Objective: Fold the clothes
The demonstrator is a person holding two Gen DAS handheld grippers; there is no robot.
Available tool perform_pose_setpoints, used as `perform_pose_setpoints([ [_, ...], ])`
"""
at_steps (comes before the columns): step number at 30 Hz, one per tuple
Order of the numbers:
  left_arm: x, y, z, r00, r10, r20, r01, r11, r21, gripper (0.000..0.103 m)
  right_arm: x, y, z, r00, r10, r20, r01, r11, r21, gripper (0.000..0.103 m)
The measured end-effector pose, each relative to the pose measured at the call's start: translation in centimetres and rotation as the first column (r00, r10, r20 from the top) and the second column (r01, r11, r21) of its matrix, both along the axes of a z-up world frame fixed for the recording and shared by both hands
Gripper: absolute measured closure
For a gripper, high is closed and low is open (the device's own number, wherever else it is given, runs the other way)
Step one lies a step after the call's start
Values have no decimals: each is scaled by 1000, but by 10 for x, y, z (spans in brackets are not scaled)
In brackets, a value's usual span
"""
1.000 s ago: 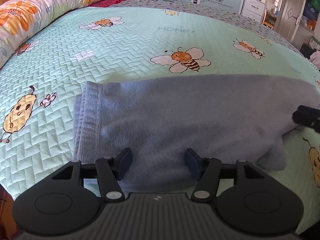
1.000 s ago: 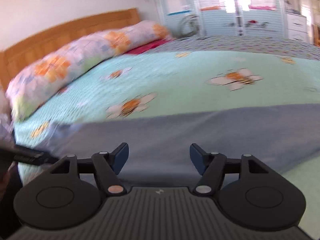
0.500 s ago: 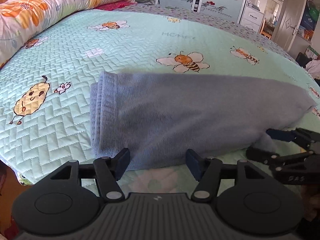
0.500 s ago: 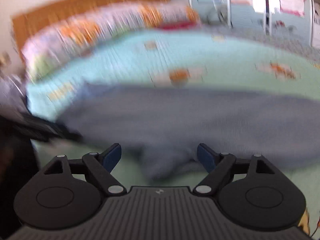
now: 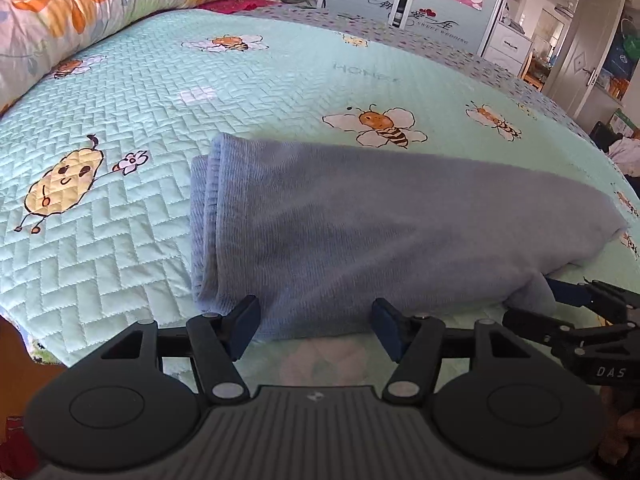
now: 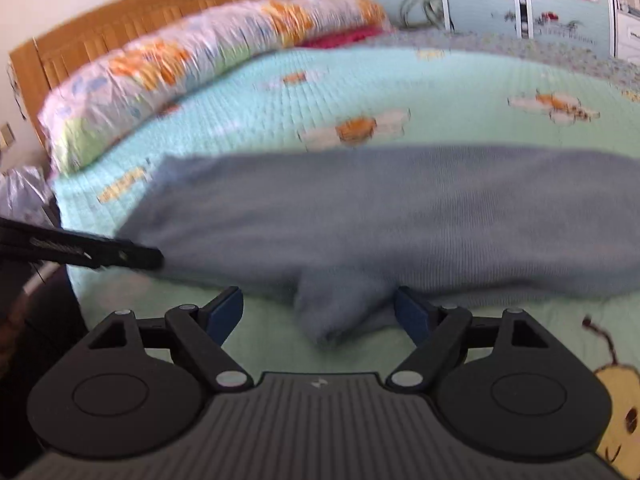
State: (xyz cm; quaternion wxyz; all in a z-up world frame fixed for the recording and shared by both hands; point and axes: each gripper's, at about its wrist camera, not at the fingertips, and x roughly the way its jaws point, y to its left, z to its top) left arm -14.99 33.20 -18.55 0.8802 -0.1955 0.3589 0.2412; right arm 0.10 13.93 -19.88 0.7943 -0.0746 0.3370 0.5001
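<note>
Our left gripper has its jaws parted and empty, hovering over the near edge of the blue sweater; the knit lies past the pads, and nothing is pinched between them. Our right gripper stands wider, its jaws released too, with a loose lump of the sweater, probably a sleeve end or a corner, bulging out toward us between the two pads without being pressed by either.

The sweater lies on the bed, folded into a long band that runs left to right along the near side of the quilt. Its ribbed hem is stacked in layers at the left end, and the right end tapers toward the edge of the bed. In the left view our right gripper comes in at the far right, at the spot where that stray lump sticks out.

We judge the fabric to be soft, light and limp, a thickish knit that will sag and stretch rather than keep a crease. It should not slip much on the quilted cover, so dragging it may bunch the lower layers. We would take hold at the edges: one pinch through all the layers at the ribbed hem, one at the loose lump on the right, lifting both together so the band folds over evenly. Behind, a flowered pillow lies along the headboard.
</note>
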Motion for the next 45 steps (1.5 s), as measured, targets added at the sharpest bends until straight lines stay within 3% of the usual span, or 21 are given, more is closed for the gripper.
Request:
perform_pose_setpoints([
  [6, 7, -13, 18, 998, -35, 60, 34, 999, 10, 37, 18, -34, 23, 994, -103, -30, 106, 985, 140, 20],
  [8, 15, -19, 17, 997, -58, 49, 58, 998, 10, 37, 38, -56, 30, 980, -181, -78, 193, 963, 190, 20],
  [10, 22, -25, 10, 997, -76, 24, 76, 997, -1, 37, 64, -89, 32, 945, -286, -157, 318, 917, 242, 20],
  [12, 26, -29, 5, 996, -89, 7, 89, 996, -7, 37, 95, -130, 30, 882, -397, -254, 460, 843, 278, 20],
  [13, 28, -31, 4, 996, -94, 0, 94, 996, -6, 37, 112, -154, 26, 836, -446, -321, 535, 792, 294, 20],
  [16, 32, -34, 4, 995, -97, -13, 97, 995, -2, 36, 159, -220, 5, 685, -530, -501, 713, 631, 308, 20],
  [20, 40, -37, 5, 995, -93, -45, 93, 996, 11, 36, 218, -303, -26, 461, -550, -697, 877, 401, 264, 20],
  [22, 45, -39, 5, 994, -95, -60, 96, 995, 20, 34, 242, -323, -35, 412, -533, -739, 904, 342, 257, 20],
  [25, 54, -43, 4, 991, -100, -89, 103, 994, 35, 32, 276, -329, -43, 389, -518, -762, 914, 322, 248, 20],
  [29, 66, -47, 1, 986, -108, -124, 116, 992, 54, 27, 318, -315, -46, 383, -548, -744, 915, 336, 223, 20],
  [33, 73, -46, -1, 983, -113, -147, 124, 990, 62, 26, 351, -309, -48, 364, -561, -744, 925, 310, 219, 20],
  [37, 76, -44, -3, 982, -113, -154, 123, 991, 59, 25, 376, -304, -47, 366, -576, -731, 924, 318, 211, 20],
  [40, 78, -44, -3, 981, -114, -155, 124, 991, 58, 23, 378, -302, -46, 396, -584, -709, 911, 345, 225, 21],
  [41, 78, -44, -4, 981, -116, -155, 127, 990, 59, 22, 378, -300, -45, 409, -591, -696, 905, 359, 227, 27],
  [43, 79, -44, -4, 980, -121, -155, 131, 989, 61, 22, 379, -299, -47, 417, -607, -676, 898, 388, 206, 51],
  [44, 78, -44, -4, 981, -122, -154, 132, 989, 60, 21, 381, -299, -50, 408, -607, -682, 900, 391, 191, 75],
  [45, 78, -44, -4, 981, -123, -153, 133, 989, 60, 21, 382, -300, -53, 398, -604, -690, 902, 393, 177, 86],
])
